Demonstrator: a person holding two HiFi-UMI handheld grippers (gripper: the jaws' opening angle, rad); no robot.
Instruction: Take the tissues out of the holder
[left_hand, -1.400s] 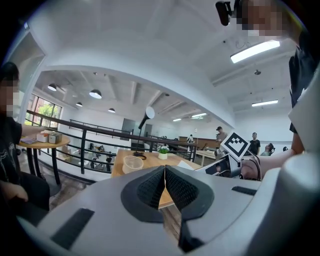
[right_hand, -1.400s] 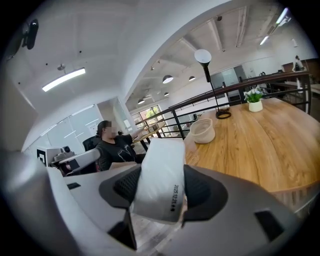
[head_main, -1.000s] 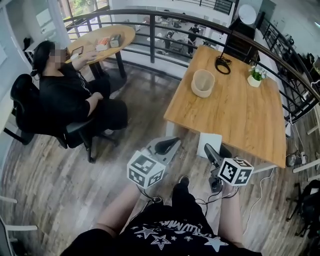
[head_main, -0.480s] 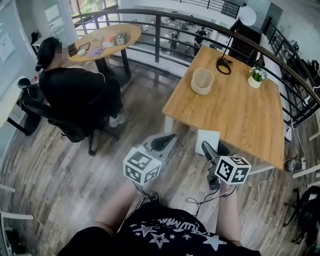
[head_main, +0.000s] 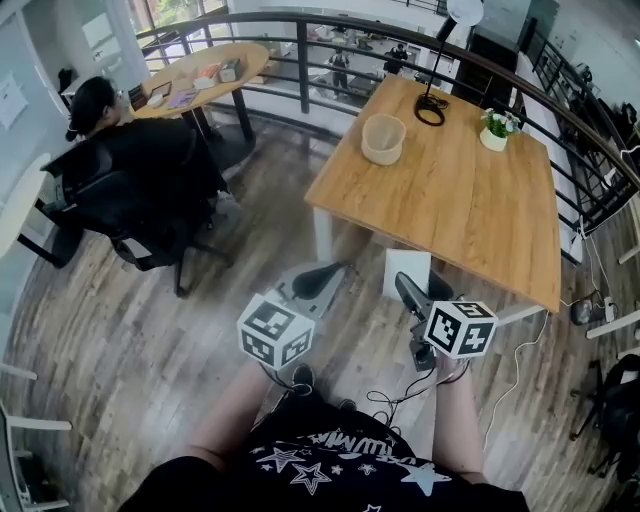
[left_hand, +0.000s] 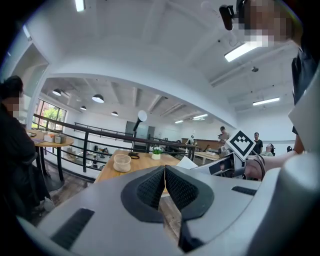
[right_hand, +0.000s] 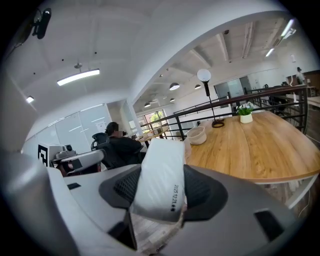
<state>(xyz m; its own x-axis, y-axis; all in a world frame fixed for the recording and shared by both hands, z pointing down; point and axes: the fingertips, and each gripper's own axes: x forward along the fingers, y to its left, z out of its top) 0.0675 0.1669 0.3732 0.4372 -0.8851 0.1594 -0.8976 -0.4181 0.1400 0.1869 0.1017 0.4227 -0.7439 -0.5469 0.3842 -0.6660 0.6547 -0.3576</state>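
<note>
Wood-plank floor (head_main: 150, 330) spread across a mezzanine office edged by a dark metal railing (head_main: 300, 60), with a long wooden worktop (head_main: 470, 200) standing ahead of the person. On the worktop's far end sat a round beige holder (head_main: 383, 139), a black desk lamp (head_main: 432, 108) and a small potted plant (head_main: 497, 128). Off to the left, a person in black (head_main: 140, 165) sat in an office chair.

The right hand-held gripper (right_hand: 161, 186) was pinching a tissue pack (right_hand: 162, 170) between its dark ribbed pads, which stood wide apart on either side of it. The pack was a white, soft-wrapped rectangle, standing nearly upright and leaning a little, with a small line of dark print near one lower edge. It was held over the floor just in front of the worktop's near edge, well apart from the holder.

The left hand-held gripper (left_hand: 164, 172) had its pads pressed together with nothing between them, held low beside the right one.
</note>
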